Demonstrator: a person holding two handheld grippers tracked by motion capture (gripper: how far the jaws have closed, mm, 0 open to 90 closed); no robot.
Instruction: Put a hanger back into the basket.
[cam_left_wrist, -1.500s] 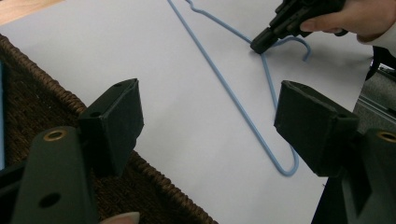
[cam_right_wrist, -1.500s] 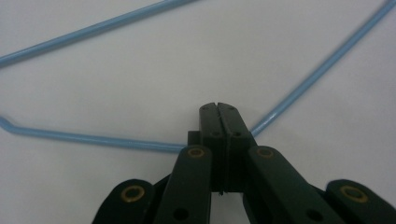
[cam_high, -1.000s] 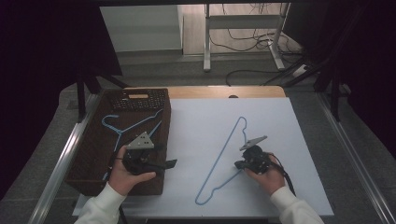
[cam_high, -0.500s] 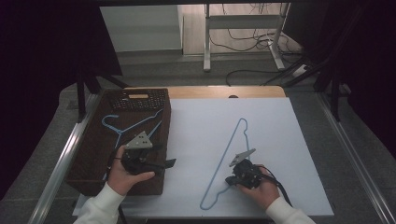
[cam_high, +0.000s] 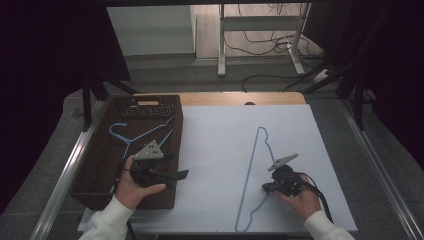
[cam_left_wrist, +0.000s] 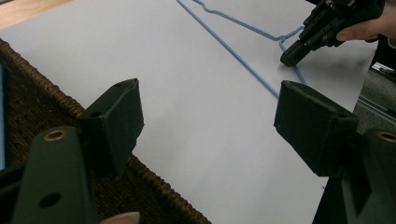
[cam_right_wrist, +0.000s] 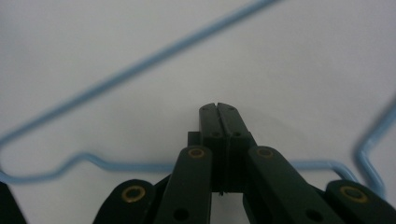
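A light-blue wire hanger (cam_high: 250, 170) lies flat on the white sheet, hook end toward me. My right gripper (cam_high: 265, 188) is shut, its tip down beside the hanger's neck (cam_left_wrist: 285, 37). In the right gripper view the closed jaws (cam_right_wrist: 218, 106) lie over the wire (cam_right_wrist: 140, 67), which passes under them, not between them. A second blue hanger (cam_high: 131, 141) lies in the brown wicker basket (cam_high: 100, 170) on the left. My left gripper (cam_high: 183, 174) is open over the basket's right rim (cam_left_wrist: 154, 179), with nothing between its jaws (cam_left_wrist: 208, 121).
The white sheet (cam_high: 220, 145) covers most of the table. A dark keyboard-like object (cam_high: 149, 106) rests at the basket's far end. Metal rails run along both table sides, and cables lie on the floor beyond.
My right gripper has moved nearer to me and down onto the hanger's neck. The hanger's hook end has shifted a little to the right. The left gripper has stayed put.
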